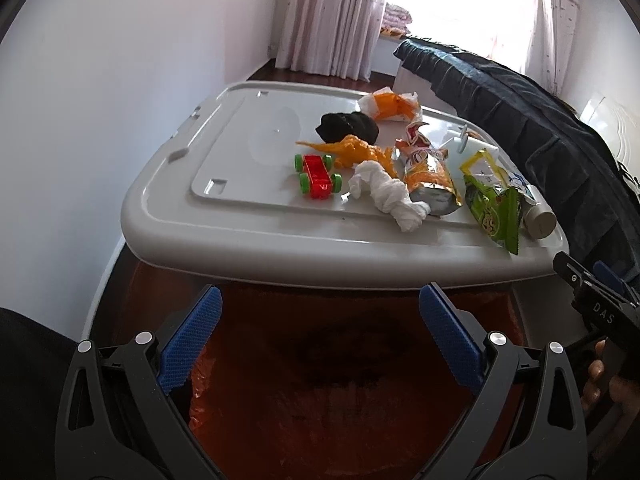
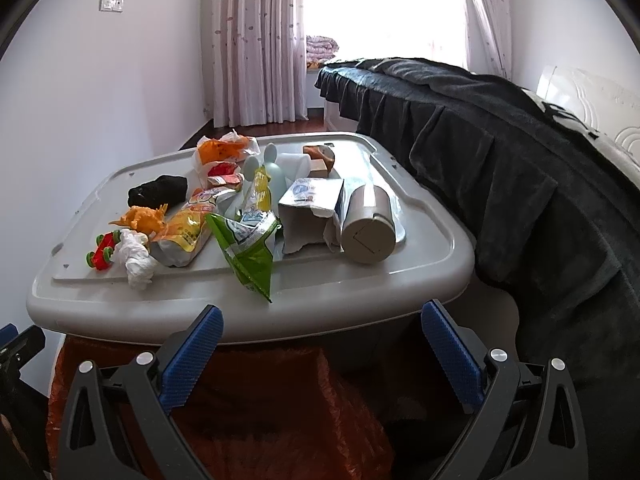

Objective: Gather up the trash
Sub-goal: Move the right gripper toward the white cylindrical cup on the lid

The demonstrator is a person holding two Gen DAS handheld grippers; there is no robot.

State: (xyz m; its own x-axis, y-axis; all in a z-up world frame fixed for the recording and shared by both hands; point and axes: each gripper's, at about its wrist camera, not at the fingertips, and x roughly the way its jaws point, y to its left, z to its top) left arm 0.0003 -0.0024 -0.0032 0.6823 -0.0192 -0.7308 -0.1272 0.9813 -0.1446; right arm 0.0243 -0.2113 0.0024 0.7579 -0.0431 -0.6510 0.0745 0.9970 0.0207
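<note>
The grey bin lid serves as bench, an orange trash bag hanging below both tools. The green wrapper lies at 12 o'clock from the right tool, long axis toward it. The left tool sits farther; both tools are spread apart, holding nothing.

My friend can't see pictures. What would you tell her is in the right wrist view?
A grey bin lid is covered with clutter: a green snack bag, crumpled white tissue, a yellow wrapper, a toy car and a beige bottle lying down. The right tool hangs open in front, holding nothing, over an orange trash bag.
</note>
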